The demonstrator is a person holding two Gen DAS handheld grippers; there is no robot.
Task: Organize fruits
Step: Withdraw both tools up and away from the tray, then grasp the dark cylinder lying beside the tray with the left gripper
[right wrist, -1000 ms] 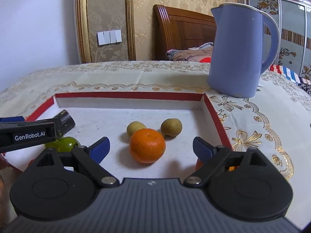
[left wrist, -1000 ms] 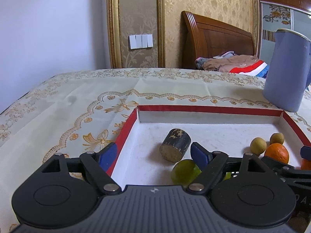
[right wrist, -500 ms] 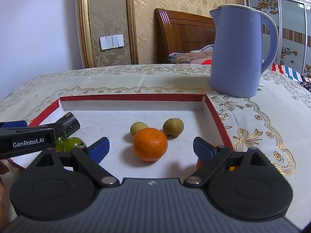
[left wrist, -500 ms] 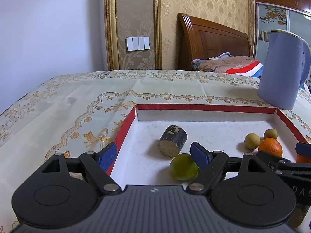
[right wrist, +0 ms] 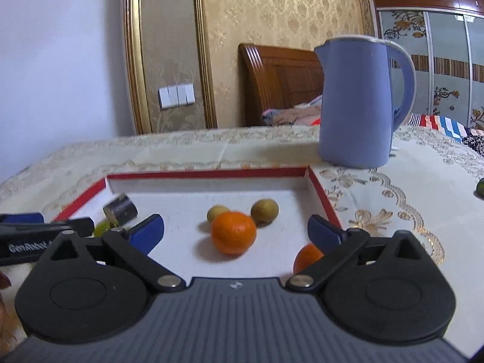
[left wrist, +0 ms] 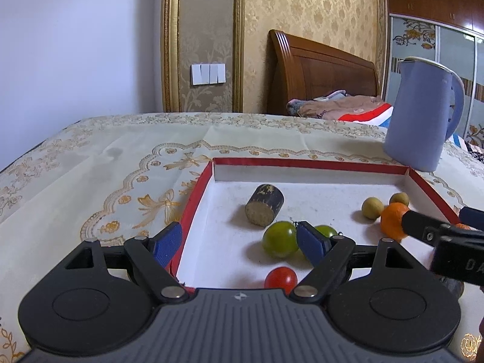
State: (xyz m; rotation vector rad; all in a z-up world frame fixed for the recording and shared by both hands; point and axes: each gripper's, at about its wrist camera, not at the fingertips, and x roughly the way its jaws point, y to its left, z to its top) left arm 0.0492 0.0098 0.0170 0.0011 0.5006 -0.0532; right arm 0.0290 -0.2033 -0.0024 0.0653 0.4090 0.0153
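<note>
A white tray (left wrist: 308,165) with a red rim is seen on the table (left wrist: 90,163). At the left, the left gripper (left wrist: 239,240) is held low over the near left corner of the tray. Its jaws are apart and nothing is held between them. Just past it lie a dark stub (left wrist: 264,205), two green fruits (left wrist: 279,239) and, nearest, a red tomato (left wrist: 281,278).

Further right, two small yellow fruits (right wrist: 264,210) lie toward the far side, with an orange (right wrist: 233,232) right in front of them. A second orange (right wrist: 307,257) is tucked in the near right corner. The right gripper (right wrist: 236,232) is held near this group. Its jaws have just been opened wider, and nothing is clamped; the orange sits beyond them. A blue jug (right wrist: 360,103) stands on the table past the tray.

Most fruit seems to be in the tray already. One green fruit (right wrist: 480,188) is seen far right on the table. It may be fetched next. For that, the right gripper would have to be swung right, with the jaws kept wide until the fruit sits between them.
</note>
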